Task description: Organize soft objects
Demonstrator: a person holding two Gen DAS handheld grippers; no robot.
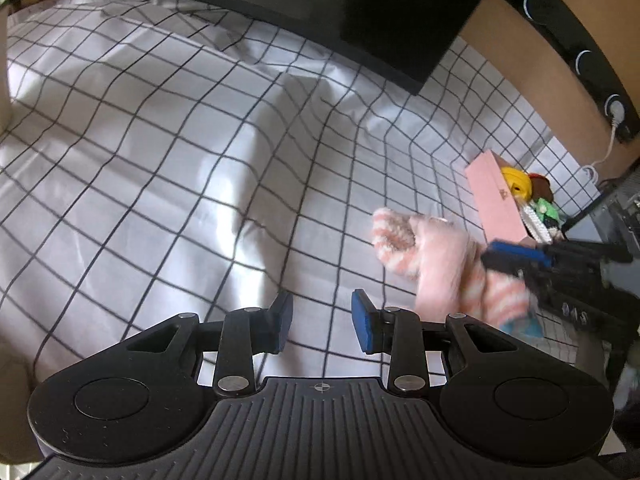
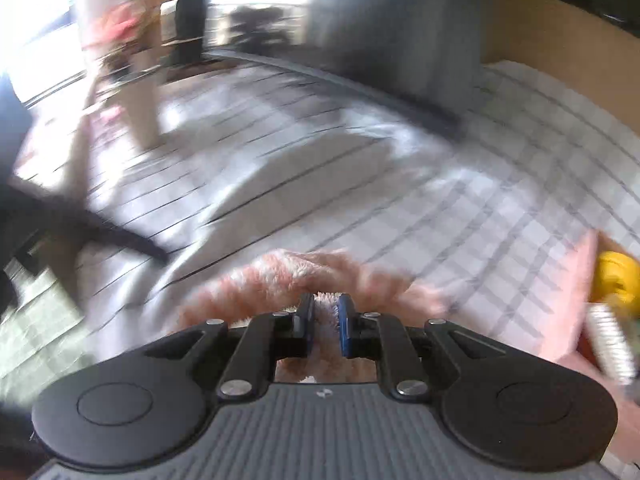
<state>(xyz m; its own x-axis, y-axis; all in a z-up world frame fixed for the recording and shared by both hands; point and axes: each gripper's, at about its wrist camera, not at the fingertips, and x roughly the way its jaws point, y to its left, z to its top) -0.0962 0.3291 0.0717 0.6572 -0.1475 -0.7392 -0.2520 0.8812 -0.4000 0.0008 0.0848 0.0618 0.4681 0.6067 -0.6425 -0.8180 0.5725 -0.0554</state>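
Observation:
A fluffy pink-and-white striped sock (image 1: 436, 256) hangs over the checked bed sheet (image 1: 160, 140) at the right. My right gripper (image 1: 516, 258) is shut on it; in the blurred right wrist view the sock (image 2: 296, 276) bulges between the nearly closed pads of that gripper (image 2: 325, 320). My left gripper (image 1: 322, 320) is open and empty just above the sheet, left of the sock. A pink box (image 1: 500, 196) at the right holds a yellow soft toy (image 1: 518, 182) and other small soft things; the box (image 2: 576, 296) and yellow toy (image 2: 616, 280) show at the right of the right wrist view.
A dark flat panel (image 1: 320, 8) overhangs the far side of the bed. A wooden headboard or wall (image 1: 520, 52) runs along the right with a black strip and a white cable (image 1: 604, 148). A beige upright shape (image 2: 136, 60) stands at the far left.

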